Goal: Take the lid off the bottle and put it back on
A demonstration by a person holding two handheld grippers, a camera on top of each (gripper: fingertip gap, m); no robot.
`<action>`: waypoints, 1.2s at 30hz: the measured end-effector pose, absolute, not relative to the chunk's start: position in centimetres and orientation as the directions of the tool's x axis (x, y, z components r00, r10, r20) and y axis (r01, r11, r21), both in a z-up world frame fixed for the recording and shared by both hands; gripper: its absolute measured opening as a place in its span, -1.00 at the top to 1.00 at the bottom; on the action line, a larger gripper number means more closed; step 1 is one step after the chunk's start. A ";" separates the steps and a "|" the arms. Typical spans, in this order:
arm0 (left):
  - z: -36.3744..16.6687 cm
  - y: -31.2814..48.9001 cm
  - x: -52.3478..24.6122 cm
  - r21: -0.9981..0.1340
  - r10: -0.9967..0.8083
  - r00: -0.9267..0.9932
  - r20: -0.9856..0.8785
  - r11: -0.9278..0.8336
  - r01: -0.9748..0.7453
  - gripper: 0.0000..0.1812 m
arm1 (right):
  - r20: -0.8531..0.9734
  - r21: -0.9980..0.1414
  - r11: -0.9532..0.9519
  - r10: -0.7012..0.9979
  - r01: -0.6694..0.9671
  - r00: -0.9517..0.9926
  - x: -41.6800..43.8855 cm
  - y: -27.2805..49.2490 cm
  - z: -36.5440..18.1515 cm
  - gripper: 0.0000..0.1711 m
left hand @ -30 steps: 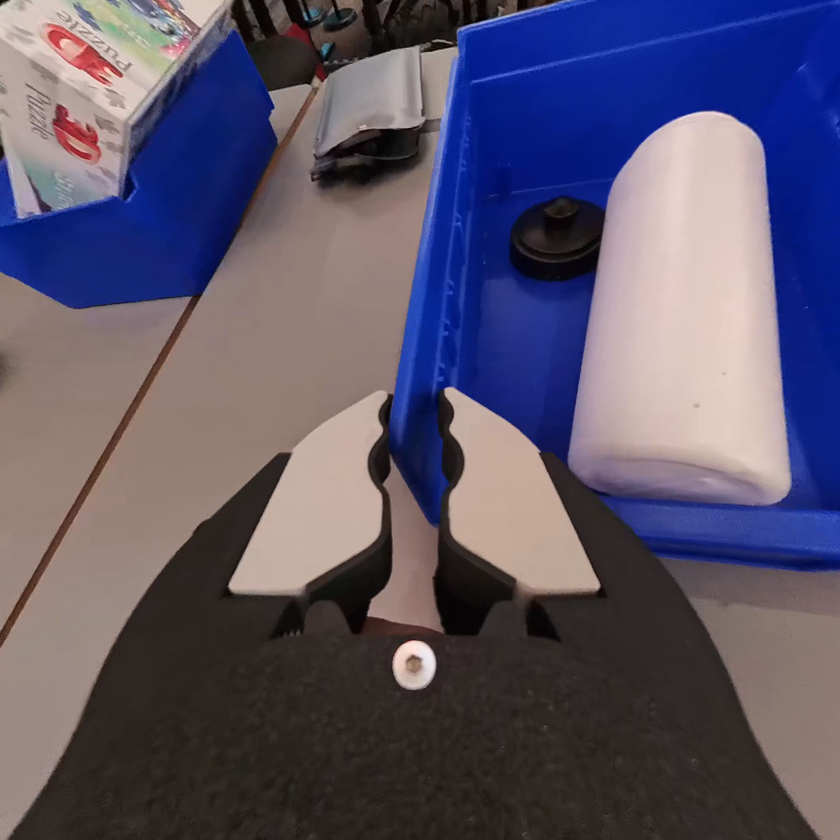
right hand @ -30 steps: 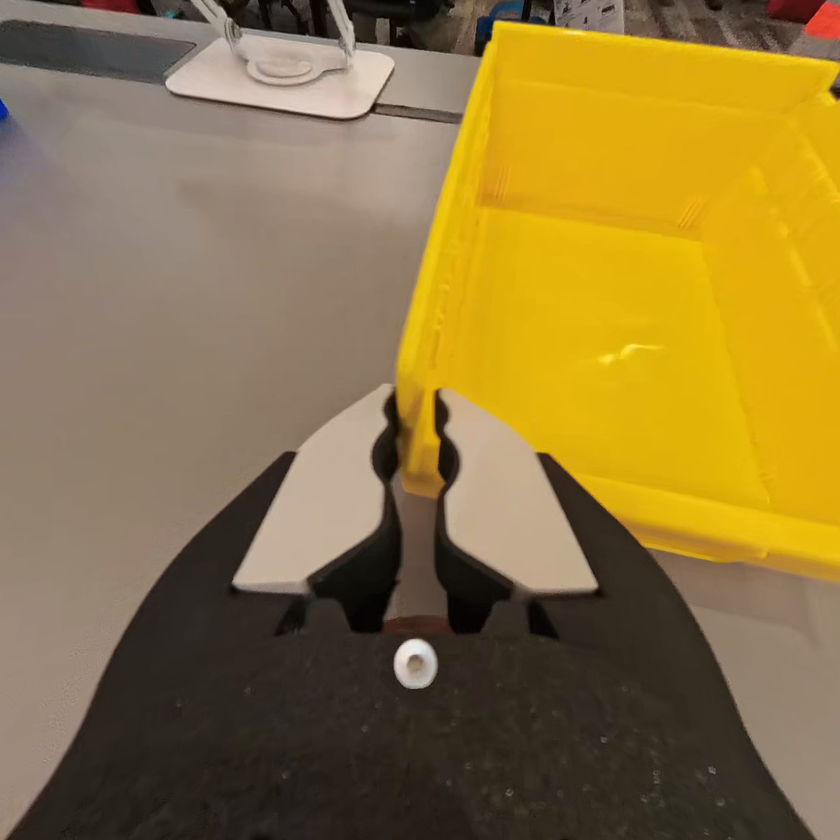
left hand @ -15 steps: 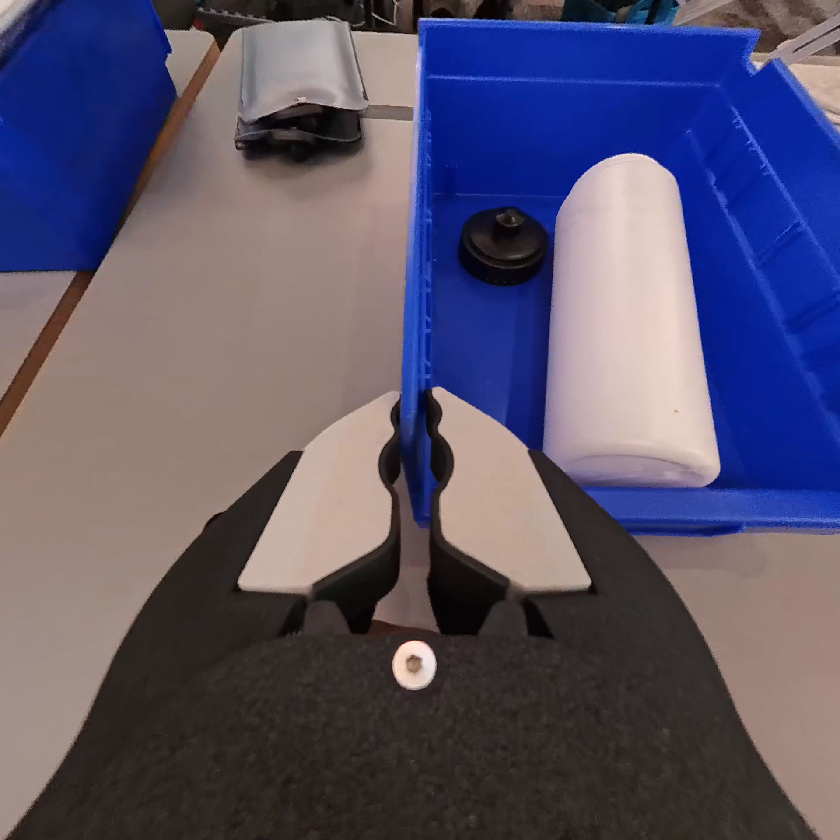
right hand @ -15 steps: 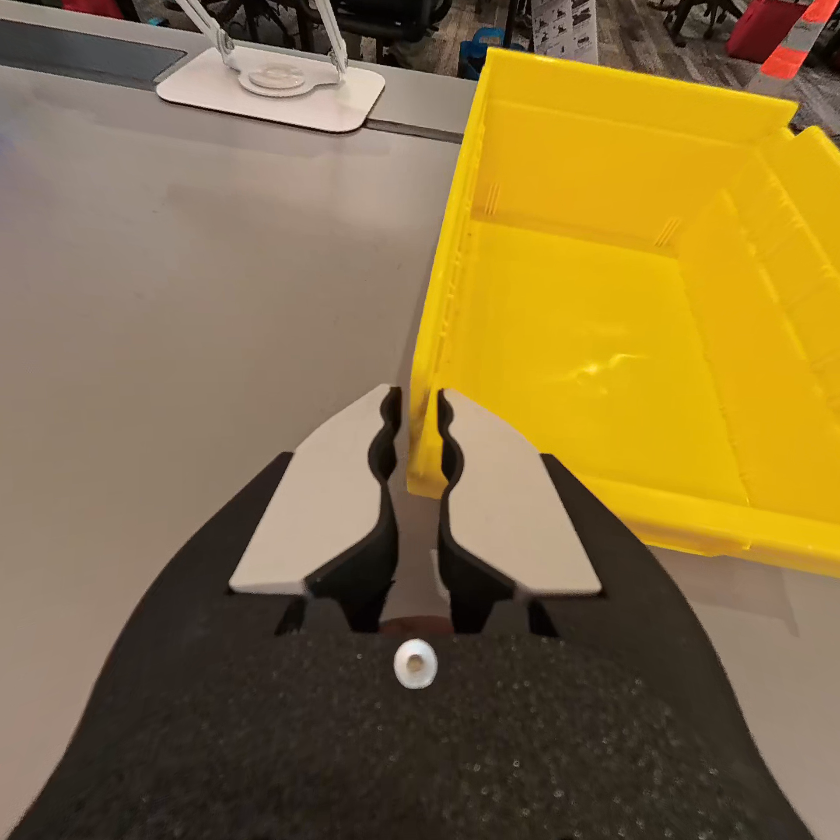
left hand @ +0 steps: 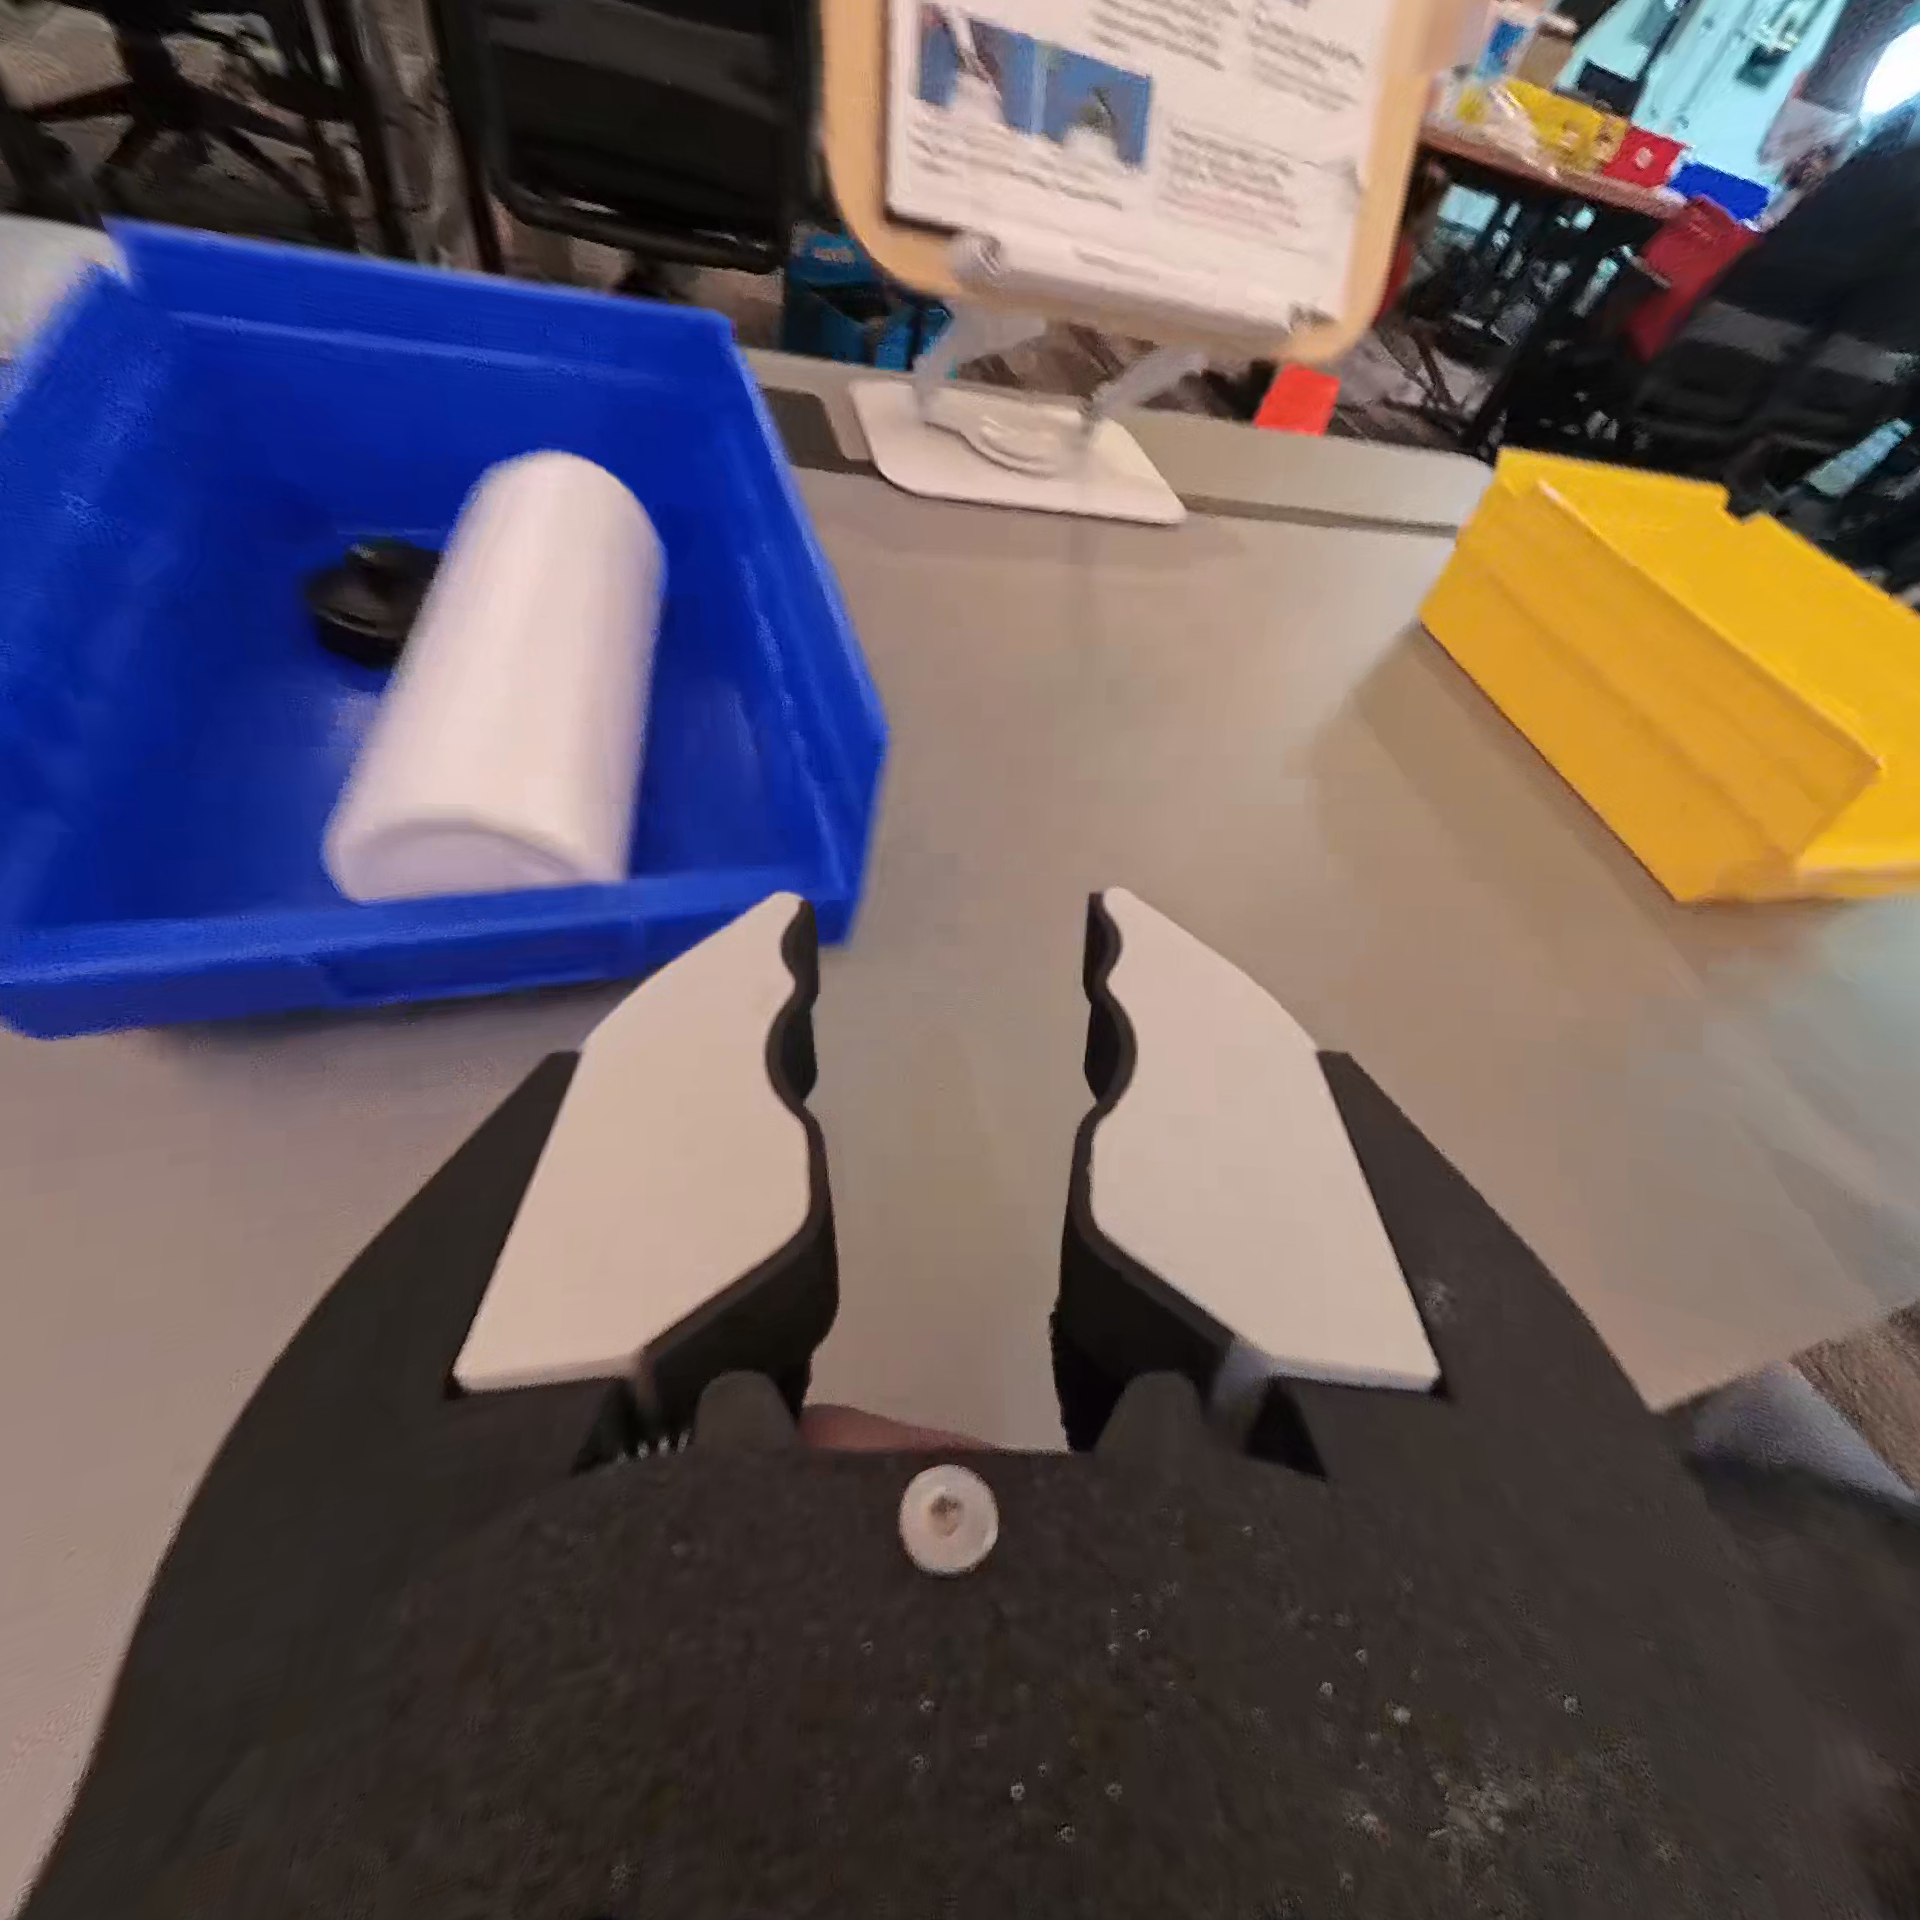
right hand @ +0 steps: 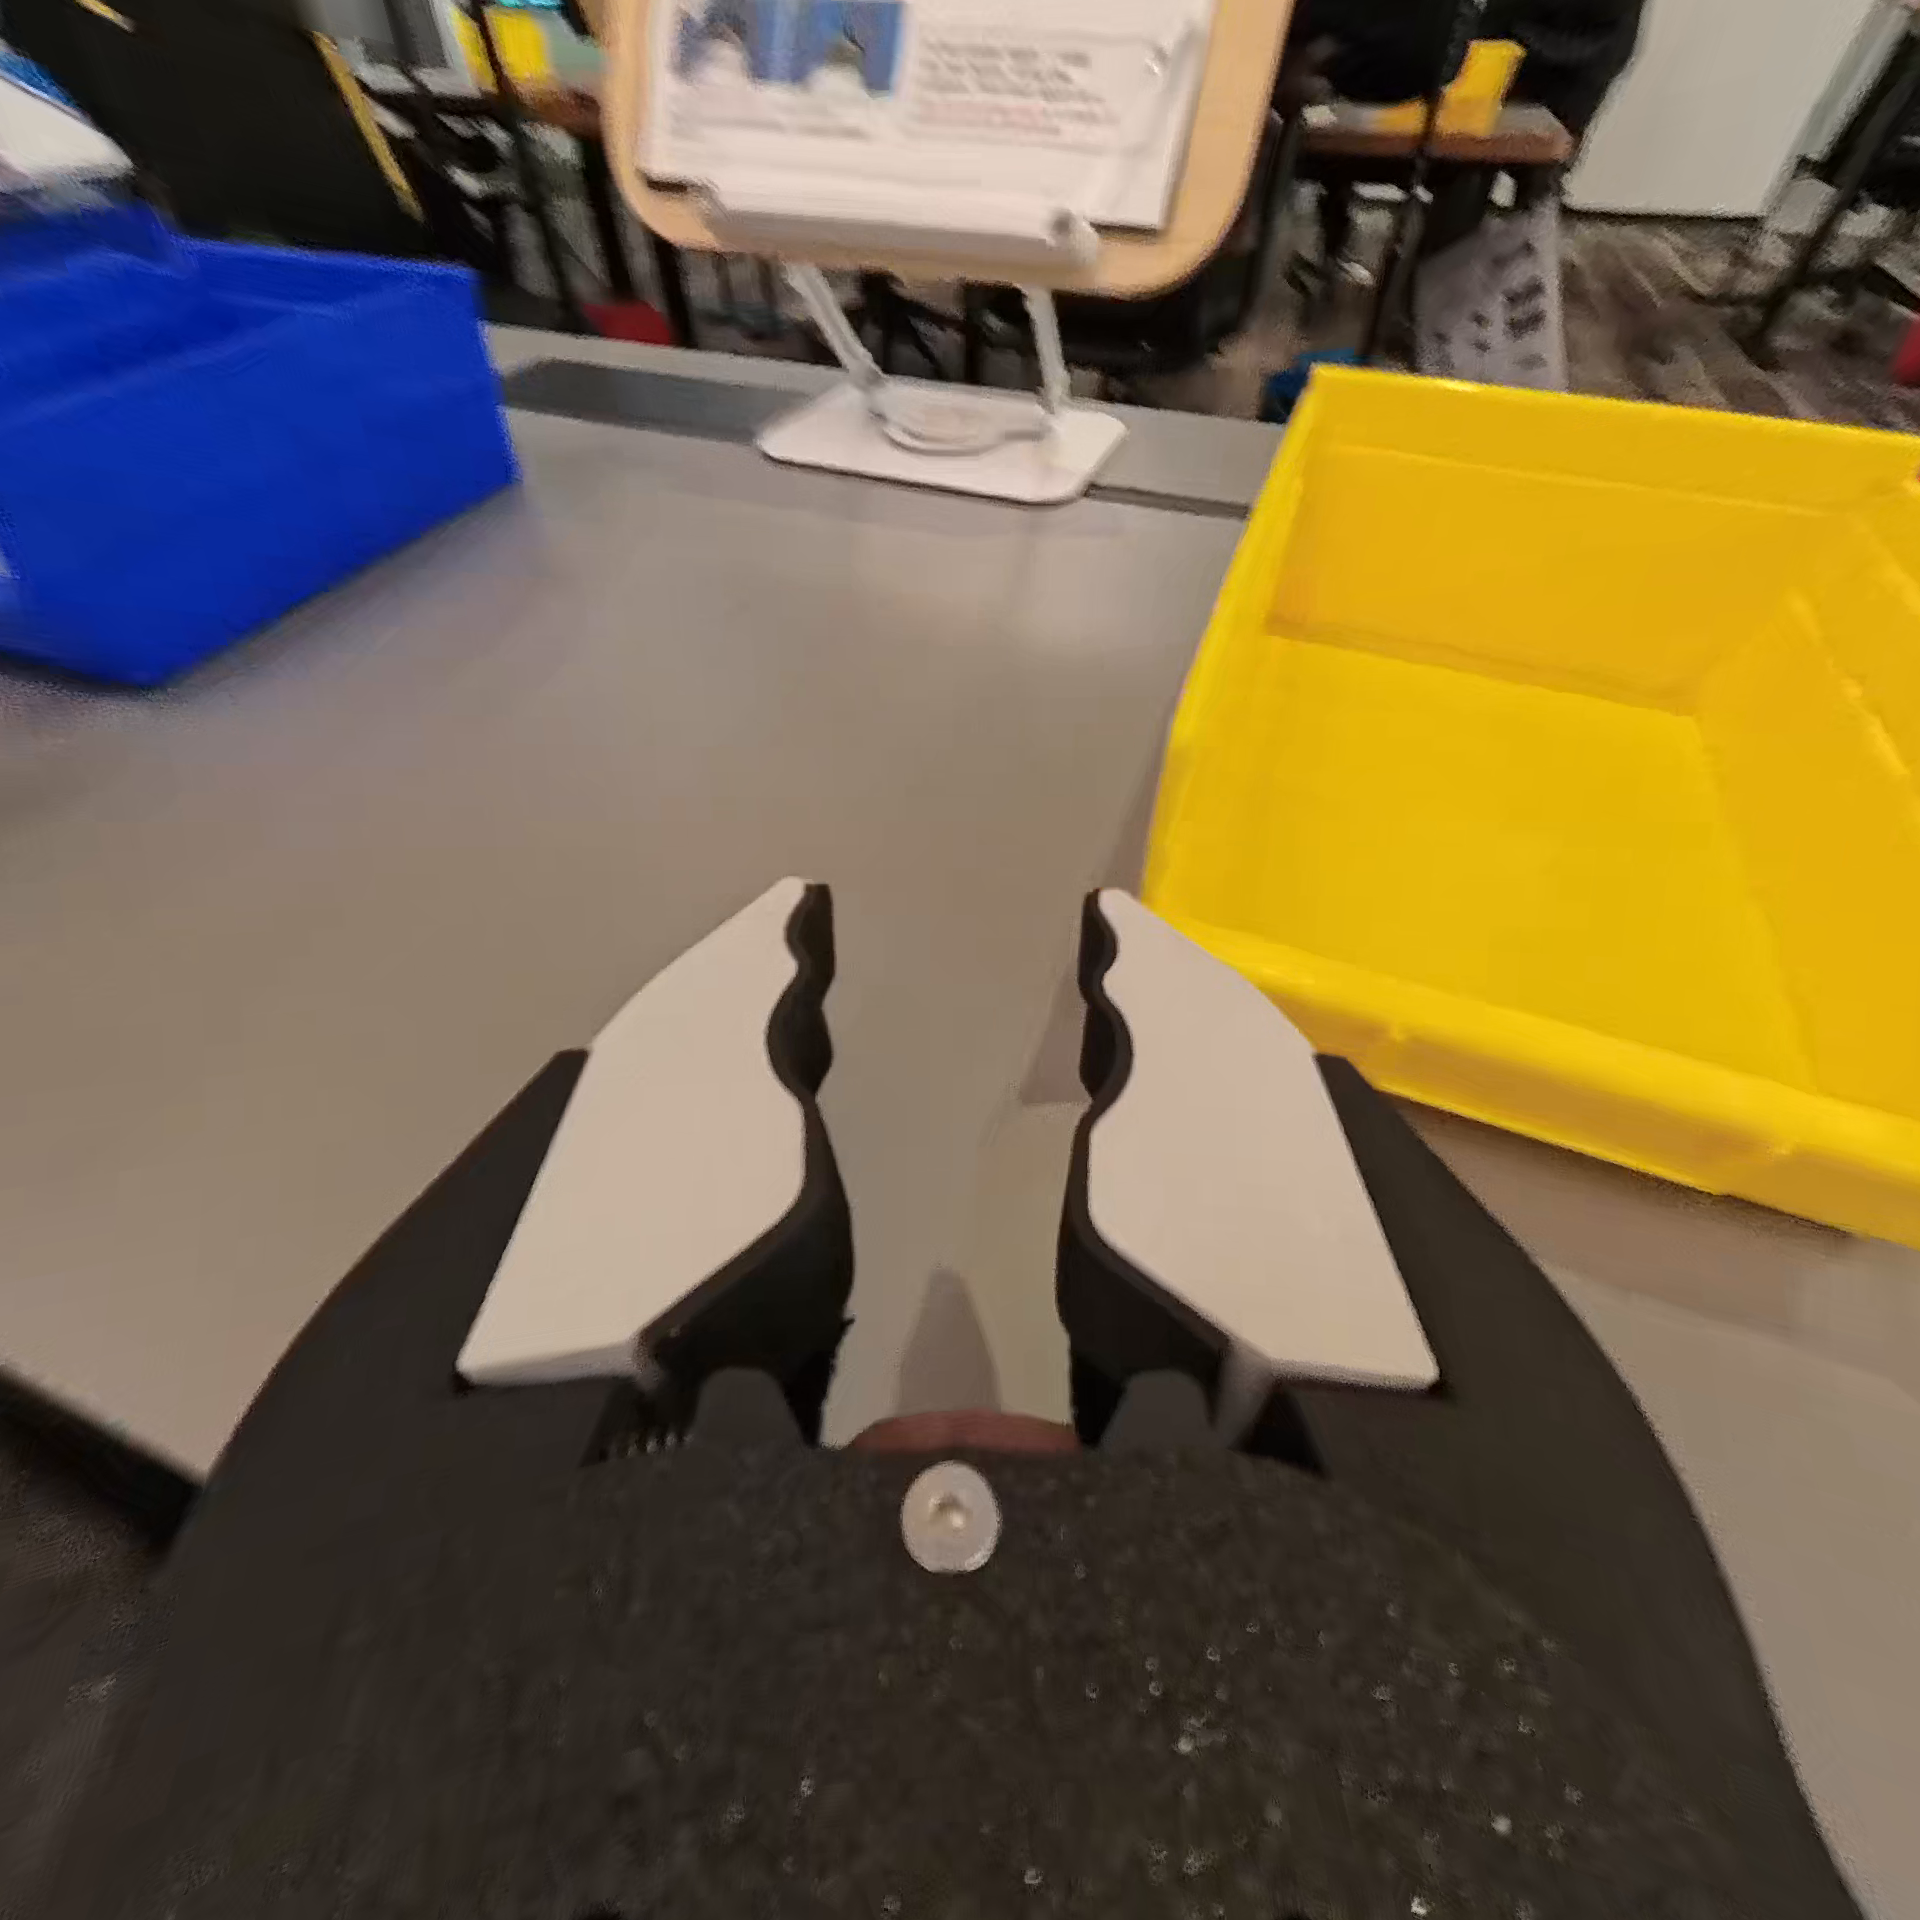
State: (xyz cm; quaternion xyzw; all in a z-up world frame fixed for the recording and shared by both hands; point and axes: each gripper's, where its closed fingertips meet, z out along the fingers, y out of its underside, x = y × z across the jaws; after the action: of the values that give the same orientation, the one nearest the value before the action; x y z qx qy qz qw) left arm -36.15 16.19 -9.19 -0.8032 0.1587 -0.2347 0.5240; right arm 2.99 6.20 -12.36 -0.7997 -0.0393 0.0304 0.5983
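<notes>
A white bottle (left hand: pixel 509 686) lies on its side in a blue bin (left hand: pixel 800 644) at the left of the left wrist view. Its black lid (left hand: pixel 358 608) lies apart from it on the bin floor, just left of the bottle's far end. My left gripper (left hand: pixel 945 914) is open and empty over the grey table, right of the bin's near corner. My right gripper (right hand: pixel 954 904) is open and empty over the table, between the blue bin (right hand: pixel 260 468) and a yellow bin (right hand: pixel 1558 790).
The yellow bin (left hand: pixel 1662 707) stands at the right and holds nothing in view. A white stand with a printed sheet (left hand: pixel 1122 156) is at the table's far edge, also in the right wrist view (right hand: pixel 935 114). Chairs and tables stand behind.
Both grippers have opened from nearly shut. Both have lifted and pulled back, with the left turned right, so the blue bin now sits to its left and the stand shows.
</notes>
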 end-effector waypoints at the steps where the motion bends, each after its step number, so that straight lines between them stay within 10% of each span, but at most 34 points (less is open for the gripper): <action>1: -10.3 15.5 -35.1 -0.911 -0.519 0.829 0.210 -0.411 -0.026 0.47 | -0.020 -0.968 -0.250 0.136 0.015 0.991 2.3 5.7 -11.7 0.44; 17: -9.8 21.4 -35.0 -0.808 -0.535 0.837 0.112 -0.540 -0.237 0.12 | -0.004 -0.964 -0.260 0.204 0.050 0.979 0.7 6.4 -12.4 0.45; 31: -18.3 37.6 -40.3 -0.262 -0.359 0.933 0.002 -0.901 -0.346 0.02 | 0.034 -0.947 -0.304 0.220 0.101 0.975 0.4 6.3 -13.5 0.45; 36: -18.3 37.4 -39.8 -0.276 -0.408 0.909 0.085 -0.886 -0.372 0.11 | 0.019 -0.948 -0.308 0.213 0.085 0.977 0.7 6.1 -13.5 0.45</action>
State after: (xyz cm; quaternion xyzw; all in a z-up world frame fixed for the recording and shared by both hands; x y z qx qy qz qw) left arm -39.78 37.40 -18.33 -0.9686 0.2013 -0.0704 0.1280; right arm 0.70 6.09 -13.50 -0.8068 -0.0925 0.0550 0.5809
